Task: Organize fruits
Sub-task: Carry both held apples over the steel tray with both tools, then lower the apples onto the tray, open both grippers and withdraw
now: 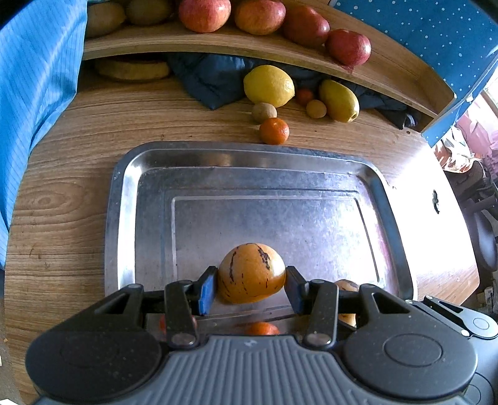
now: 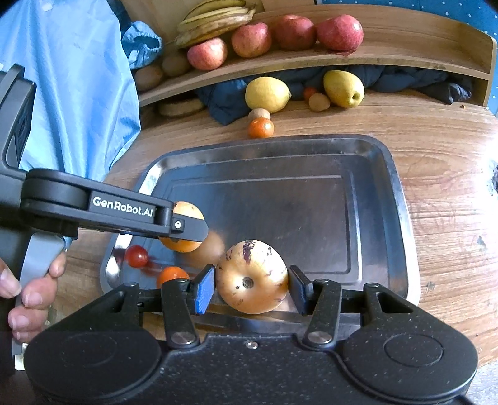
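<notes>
Your left gripper (image 1: 251, 288) is clamped on a smooth, rounded orange-yellow fruit with thin dark purple streaks (image 1: 251, 274), its blue-faced pad and black pad pressing either flank, and it hangs over the near end of the metal tray (image 1: 146, 174). Your right gripper (image 2: 251, 288) is closed the same way on a second streaked fruit (image 2: 251, 277) — paler, teardrop-shaped, its round dark stem scar turned toward the camera, purple flecks near the top — also above the tray's near edge. The tray is a shallow rectangle of dull, scuffed steel with rounded corners and a stepped floor; on its near-left corner sit a glossy red cherry tomato (image 2: 136, 256) and a small mandarin (image 2: 171, 275). Seen from the right wrist, the left gripper's black arm carries white lettering that reads "GenRobot.AI", and your hand (image 2: 25, 289) wraps its grey handle. The table (image 1: 77, 155) is wood with strong grain. Beyond the tray lie a pebbly mandarin (image 1: 274, 131), a fuzzy brown kiwi (image 1: 264, 112), two waxy yellow lemons (image 1: 269, 85), and a rumpled dark blue cloth (image 1: 211, 78). On the curved wooden shelf (image 2: 404, 43) rest mottled red apples (image 2: 340, 32) and a bunch of browning bananas (image 2: 214, 18).
</notes>
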